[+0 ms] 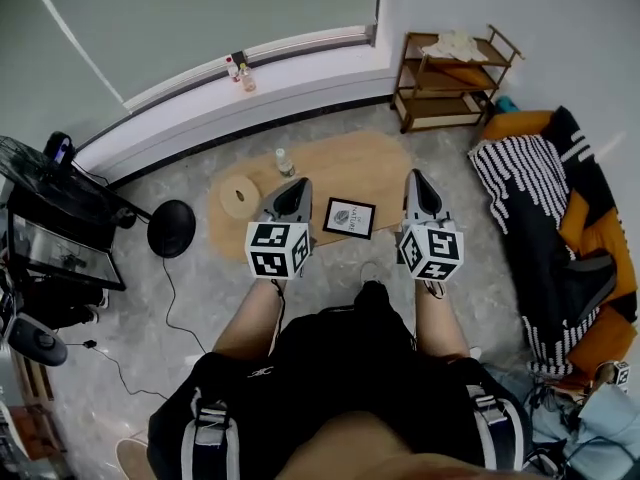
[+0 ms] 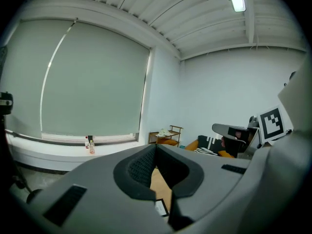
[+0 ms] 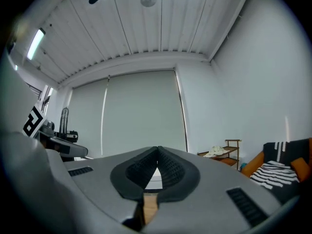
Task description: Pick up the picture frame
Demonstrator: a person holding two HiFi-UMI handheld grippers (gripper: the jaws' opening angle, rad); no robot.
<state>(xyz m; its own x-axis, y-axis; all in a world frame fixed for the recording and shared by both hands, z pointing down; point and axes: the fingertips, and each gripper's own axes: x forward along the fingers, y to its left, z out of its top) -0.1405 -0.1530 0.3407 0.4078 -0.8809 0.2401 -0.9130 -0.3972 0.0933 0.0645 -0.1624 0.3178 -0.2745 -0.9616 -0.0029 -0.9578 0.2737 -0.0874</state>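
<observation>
Head view: I see both grippers held out level over the person's knees, marker cubes toward the camera. The left gripper and right gripper point away from the body. The frame lies flat on the near edge of a low oval table, between the two grippers and touching neither. It is black-edged with a pale print inside. On the same table there is a small bottle beyond the left gripper's tip and a round beige roll to its left. A black fan is on the floor left of the table. A wooden shelf stands in the far corner, and a striped blanket lies on the right. Two bottles stand on the sill.

Left gripper view: the jaws are pressed together at the tips, with nothing between them. Through the small slot below the pads I can make out table wood and one corner of the frame underneath. The right gripper shows at the right edge with its cube. The shelf and the sill bottles are in the background.

Right gripper view: the jaws are likewise closed tip to tip and empty. Only a strip of wood shows through the slot. I cannot see the frame here. The left gripper shows at the left edge, and the shelf and blanket are at the right.
</observation>
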